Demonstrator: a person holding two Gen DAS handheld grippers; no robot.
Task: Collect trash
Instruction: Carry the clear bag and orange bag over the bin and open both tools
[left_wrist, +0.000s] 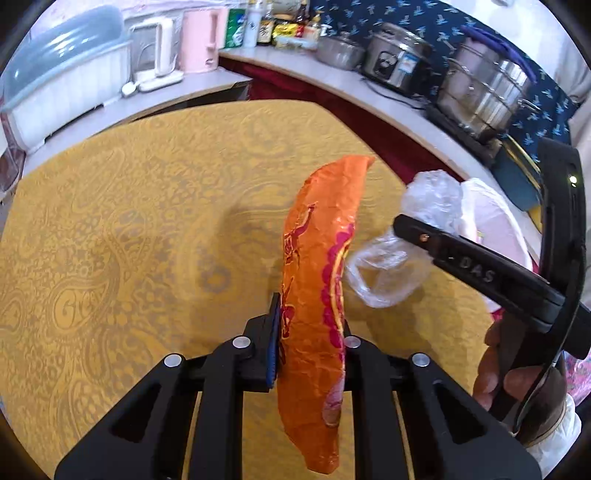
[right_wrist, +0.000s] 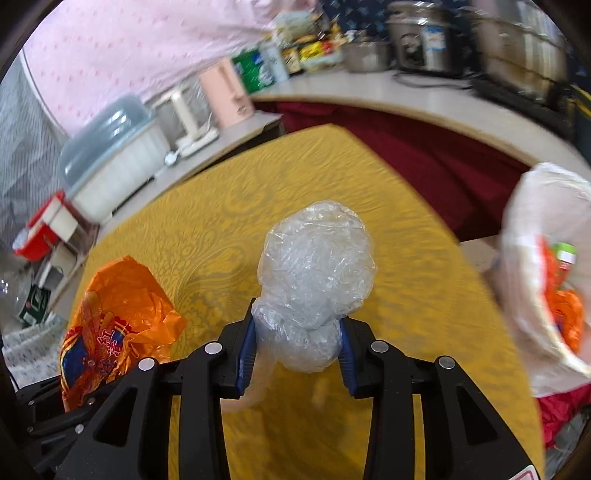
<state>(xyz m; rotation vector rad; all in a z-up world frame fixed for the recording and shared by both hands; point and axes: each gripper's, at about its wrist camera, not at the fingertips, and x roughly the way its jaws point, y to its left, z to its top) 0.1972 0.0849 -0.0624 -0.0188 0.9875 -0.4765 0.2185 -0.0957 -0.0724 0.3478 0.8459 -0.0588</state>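
yellow patterned tablecloth (right_wrist: 406, 258) below – left gripper (left_wrist: 308, 354) clamps orange printed plastic wrapper (left_wrist: 321, 258), right gripper (right_wrist: 295, 354) clamps crumpled clear plastic ball (right_wrist: 317, 266); white bin bag (right_wrist: 535, 240) lies right, nearer right gripper

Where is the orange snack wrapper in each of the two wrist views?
Left wrist view: the orange snack wrapper stands in the centre, seen edge-on, clamped in the jaws of the left gripper.
Right wrist view: the same wrapper is at the lower left, seen broadside, beside the crumpled clear plastic held in the right gripper.
Shared landmark: the pink kettle on the counter behind the yellow tablecloth.
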